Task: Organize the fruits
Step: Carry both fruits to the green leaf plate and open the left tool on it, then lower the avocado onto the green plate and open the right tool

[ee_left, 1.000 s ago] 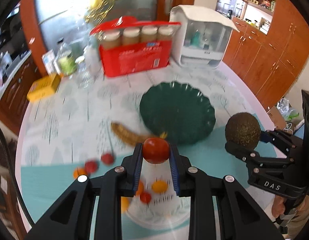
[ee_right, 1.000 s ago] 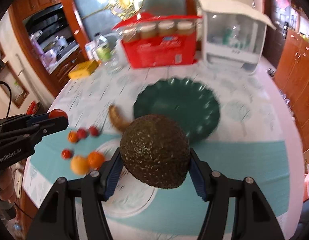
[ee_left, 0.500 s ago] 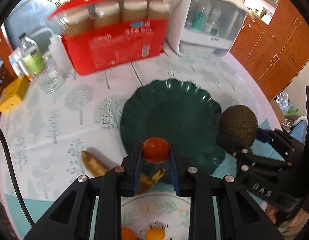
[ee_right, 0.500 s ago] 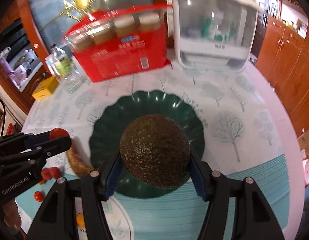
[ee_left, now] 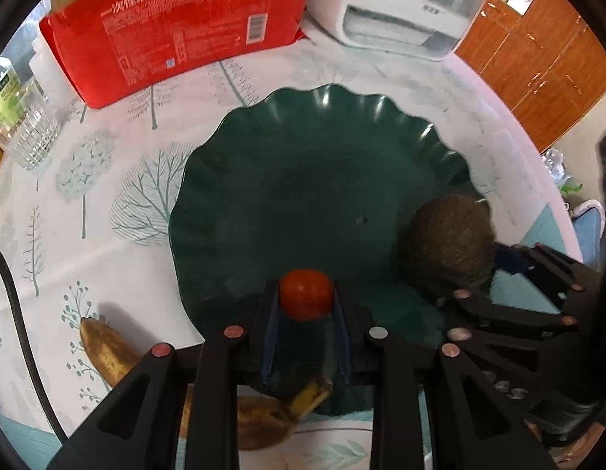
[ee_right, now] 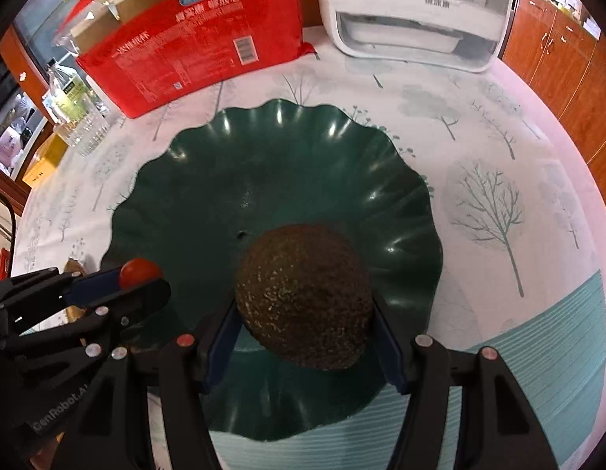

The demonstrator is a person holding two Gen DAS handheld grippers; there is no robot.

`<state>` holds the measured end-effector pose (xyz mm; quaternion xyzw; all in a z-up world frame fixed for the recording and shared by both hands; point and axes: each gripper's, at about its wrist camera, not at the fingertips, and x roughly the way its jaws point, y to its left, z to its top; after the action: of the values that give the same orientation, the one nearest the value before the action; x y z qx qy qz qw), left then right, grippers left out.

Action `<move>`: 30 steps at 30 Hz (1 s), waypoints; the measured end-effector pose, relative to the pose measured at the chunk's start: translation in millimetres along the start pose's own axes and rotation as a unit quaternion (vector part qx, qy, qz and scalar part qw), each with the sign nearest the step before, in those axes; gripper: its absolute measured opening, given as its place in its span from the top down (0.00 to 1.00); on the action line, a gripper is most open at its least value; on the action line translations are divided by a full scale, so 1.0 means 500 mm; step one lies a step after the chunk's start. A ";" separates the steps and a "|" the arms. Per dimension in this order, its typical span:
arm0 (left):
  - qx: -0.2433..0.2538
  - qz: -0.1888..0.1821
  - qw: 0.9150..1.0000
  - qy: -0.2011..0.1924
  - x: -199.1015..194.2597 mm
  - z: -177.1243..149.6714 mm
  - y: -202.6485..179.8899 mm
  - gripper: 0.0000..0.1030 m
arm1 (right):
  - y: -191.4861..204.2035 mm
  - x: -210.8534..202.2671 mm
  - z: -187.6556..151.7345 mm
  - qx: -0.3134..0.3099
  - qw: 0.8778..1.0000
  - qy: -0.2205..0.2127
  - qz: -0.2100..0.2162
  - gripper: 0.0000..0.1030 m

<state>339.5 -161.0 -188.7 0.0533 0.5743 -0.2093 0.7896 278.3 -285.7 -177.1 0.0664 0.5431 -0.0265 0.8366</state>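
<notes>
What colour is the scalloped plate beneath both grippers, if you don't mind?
Dark green plate, glossy, seen best in the right wrist view.

Plate: I see a dark green scalloped plate (ee_right: 287, 149), glossy.
Fruit: I see a small red tomato (ee_left: 305, 299), smooth; a brown-green avocado (ee_right: 303, 293), rough.
Cloth: I see a tree-printed tablecloth (ee_right: 479, 156), matt.
Pack: I see a red plastic cup pack (ee_left: 185, 27), shiny.

Kitchen clutter at the back of the bench

A red package (ee_right: 193, 43) printed with white text lies toward the far edge of the tree-patterned tablecloth (ee_right: 487, 203), a white appliance with a clear hood (ee_right: 412, 11) beside it. A ribbed glass (ee_left: 32, 137) and a green-labelled bottle (ee_right: 69, 98) stand left; wooden cabinets (ee_left: 546, 58) line the right.
</notes>
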 end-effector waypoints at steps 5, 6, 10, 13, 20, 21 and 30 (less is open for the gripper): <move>0.002 0.014 1.000 -0.003 0.014 -0.004 0.003 0.70 | 0.005 -0.001 0.015 -0.013 1.000 -0.005 -0.009 0.38; 0.000 0.011 1.000 -0.003 0.015 -0.004 0.005 0.69 | 0.004 -0.003 0.017 -0.014 1.000 -0.007 -0.012 0.38; -0.009 0.011 1.000 -0.013 0.002 -0.002 0.015 0.45 | -0.010 -0.014 0.026 0.000 1.000 -0.016 -0.013 0.38; -0.005 0.004 1.000 -0.025 -0.020 -0.002 0.009 0.15 | -0.024 -0.025 0.031 0.012 1.000 -0.023 -0.003 0.38; 0.011 0.041 0.998 -0.038 -0.061 -0.011 -0.004 0.10 | -0.005 -0.051 0.031 -0.006 0.999 -0.035 0.005 0.37; 0.010 0.042 0.998 -0.040 -0.066 -0.010 -0.003 0.10 | 0.000 -0.057 0.030 -0.010 0.999 -0.038 0.007 0.37; -0.003 0.056 0.997 -0.054 -0.121 -0.035 0.007 0.10 | 0.029 -0.099 0.018 -0.031 0.998 -0.052 0.014 0.37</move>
<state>310.0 -135.6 -139.0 0.0720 0.5279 -0.1658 0.8298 268.1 -273.9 -127.1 0.0465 0.4985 -0.0013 0.8657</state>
